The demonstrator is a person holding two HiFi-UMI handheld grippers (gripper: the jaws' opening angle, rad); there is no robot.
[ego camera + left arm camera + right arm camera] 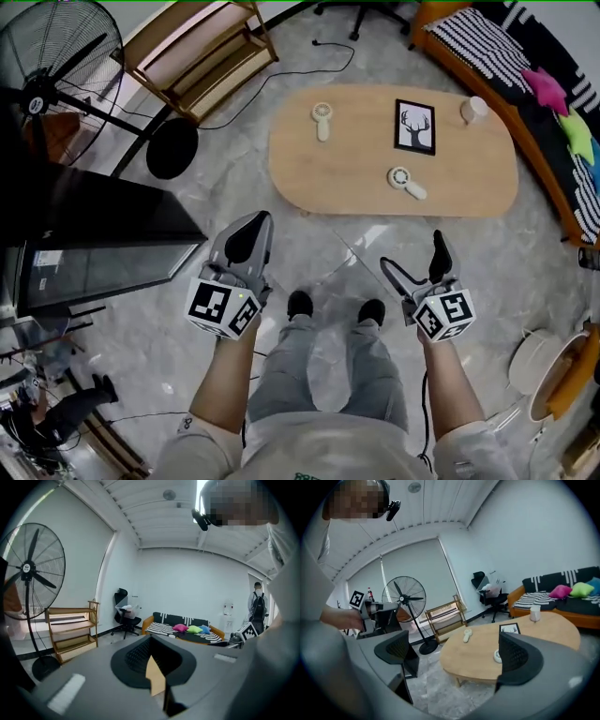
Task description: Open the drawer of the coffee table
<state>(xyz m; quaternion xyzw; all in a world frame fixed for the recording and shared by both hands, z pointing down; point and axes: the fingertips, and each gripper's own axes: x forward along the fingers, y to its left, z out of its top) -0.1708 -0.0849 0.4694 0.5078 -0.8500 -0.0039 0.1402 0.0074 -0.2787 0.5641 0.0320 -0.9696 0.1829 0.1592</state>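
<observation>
head view shows oval, light-wood coffee table (356, 178).

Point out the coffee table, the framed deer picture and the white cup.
coffee table (356, 178), head view, bare wood of its top.
framed deer picture (414, 126), head view, middle of the print.
white cup (473, 110), head view, its top.

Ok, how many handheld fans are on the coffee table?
2. One fan lies toward the end nearest the wooden shelf; the other fan lies near the person's side, just in front of the picture frame. Nothing seems hidden.
</observation>
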